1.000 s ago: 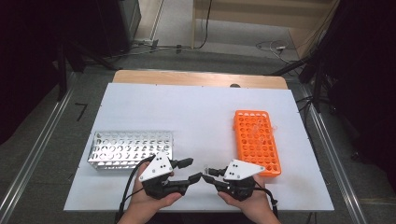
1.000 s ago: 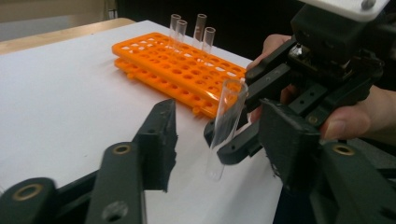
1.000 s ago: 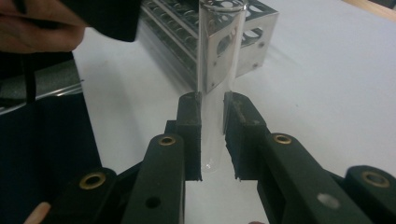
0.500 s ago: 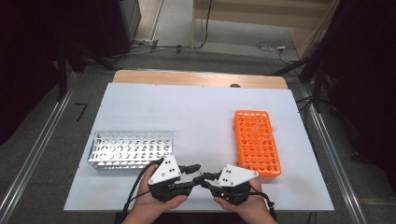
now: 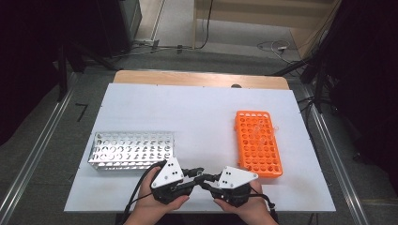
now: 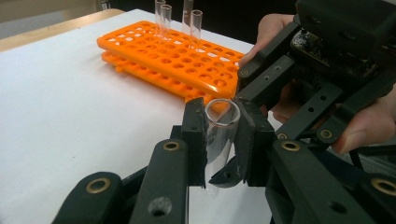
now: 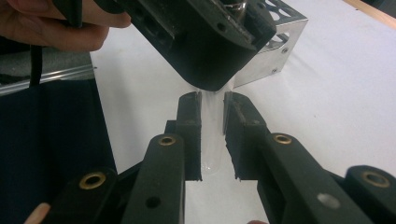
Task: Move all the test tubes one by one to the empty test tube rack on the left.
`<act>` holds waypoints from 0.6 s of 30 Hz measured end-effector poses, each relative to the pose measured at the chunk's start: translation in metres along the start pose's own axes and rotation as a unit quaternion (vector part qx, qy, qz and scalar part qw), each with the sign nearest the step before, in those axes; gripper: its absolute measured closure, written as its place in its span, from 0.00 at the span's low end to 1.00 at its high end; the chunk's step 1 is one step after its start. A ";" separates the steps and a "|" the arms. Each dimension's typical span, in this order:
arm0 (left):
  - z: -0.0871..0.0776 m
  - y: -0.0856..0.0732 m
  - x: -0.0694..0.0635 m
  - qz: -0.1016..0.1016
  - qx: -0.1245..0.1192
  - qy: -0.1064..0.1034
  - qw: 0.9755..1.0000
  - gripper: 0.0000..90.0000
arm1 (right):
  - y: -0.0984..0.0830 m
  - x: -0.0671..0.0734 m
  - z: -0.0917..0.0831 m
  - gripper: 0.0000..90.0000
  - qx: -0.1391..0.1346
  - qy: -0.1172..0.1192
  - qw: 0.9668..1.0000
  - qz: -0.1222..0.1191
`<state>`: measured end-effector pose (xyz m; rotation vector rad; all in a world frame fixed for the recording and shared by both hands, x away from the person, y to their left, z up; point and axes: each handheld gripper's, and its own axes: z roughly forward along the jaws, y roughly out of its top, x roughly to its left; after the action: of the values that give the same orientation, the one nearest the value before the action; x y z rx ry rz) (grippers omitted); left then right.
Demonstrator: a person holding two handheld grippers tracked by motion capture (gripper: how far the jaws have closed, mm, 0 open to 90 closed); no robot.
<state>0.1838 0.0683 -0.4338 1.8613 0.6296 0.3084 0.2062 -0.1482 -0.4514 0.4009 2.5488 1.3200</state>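
Note:
A clear test tube (image 6: 219,128) sits between the jaws of my left gripper (image 6: 220,140), its open rim pointing away from that camera. In the right gripper view the same test tube (image 7: 212,140) shows its rounded end, and my right gripper (image 7: 212,135) is closed on it too. The two grippers meet tip to tip near the table's front edge, left gripper (image 5: 195,173) and right gripper (image 5: 204,180) both held by hands. An orange rack (image 5: 257,143) lies just right of them, with a few clear tubes (image 6: 196,23) standing in its far end.
A silver metal rack (image 5: 133,150) with several holes stands at the front left, close behind the left hand. The white table top (image 5: 197,112) stretches back to a wooden edge (image 5: 197,78). Cables trail from both grippers toward the person.
The two grippers have come together from a small gap apart; their tips now meet around the test tube, and both hands have shifted slightly toward the centre.

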 end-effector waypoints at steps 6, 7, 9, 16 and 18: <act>-0.002 0.001 0.001 0.000 -0.006 0.005 1.000 0.84 | -0.001 -0.001 -0.001 0.80 -0.016 0.001 1.000 0.005; -0.003 0.001 0.002 0.000 -0.006 0.008 1.000 0.84 | -0.003 -0.003 -0.003 0.72 -0.024 -0.002 1.000 0.014; -0.005 0.002 0.004 -0.006 -0.011 0.012 1.000 0.84 | -0.004 -0.005 -0.004 0.69 -0.030 -0.004 0.999 0.017; -0.012 0.004 0.014 -0.015 -0.016 0.032 0.999 0.84 | -0.009 -0.026 -0.021 0.50 -0.061 -0.024 0.996 0.054; -0.016 0.006 0.017 -0.015 -0.017 0.034 0.999 0.84 | -0.010 -0.028 -0.023 0.47 -0.063 -0.027 0.996 0.057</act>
<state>0.1920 0.0888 -0.4239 1.8144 0.6940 0.3613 0.2237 -0.1813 -0.4441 0.5548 2.4155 1.4792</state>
